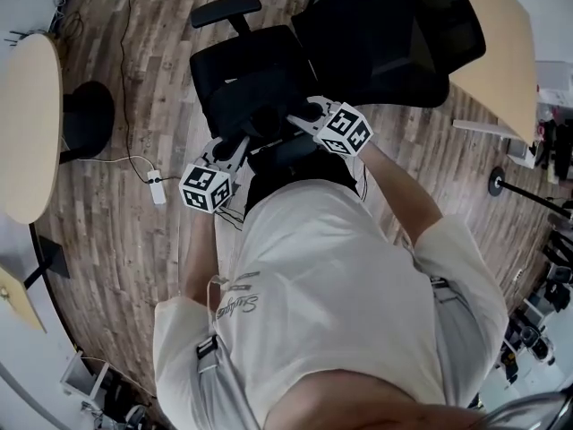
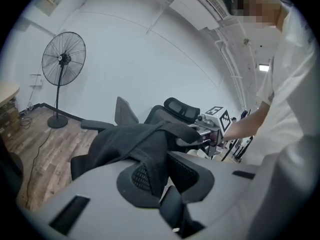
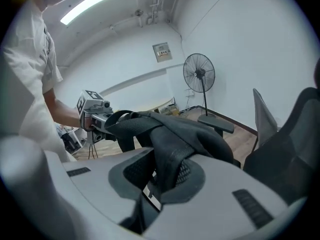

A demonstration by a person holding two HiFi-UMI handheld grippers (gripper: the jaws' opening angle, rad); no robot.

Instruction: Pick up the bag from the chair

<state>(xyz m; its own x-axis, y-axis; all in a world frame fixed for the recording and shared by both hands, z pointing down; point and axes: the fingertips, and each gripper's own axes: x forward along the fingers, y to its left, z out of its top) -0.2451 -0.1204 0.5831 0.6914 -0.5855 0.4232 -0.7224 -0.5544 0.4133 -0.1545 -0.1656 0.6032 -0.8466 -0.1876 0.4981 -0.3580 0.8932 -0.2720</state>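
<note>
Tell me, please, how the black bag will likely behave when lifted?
Probably floppy: the bag folds and drapes where the left gripper and right gripper pinch it, so it should sag between them. The woven fabric looks grippy, unlikely to slip. Its strap loop may snag on the chair.

Showing plain black across the bag and the chair. Wearing pale grey on the left gripper and the right gripper, darkening to charcoal mesh at the pads. Carrying black squares on white over the marker cubes. Running streaky grey-brown planks along the floor. Showing pale tan on the round table, off-white on the person's shirt, black on the fan, white on the wall.
</note>
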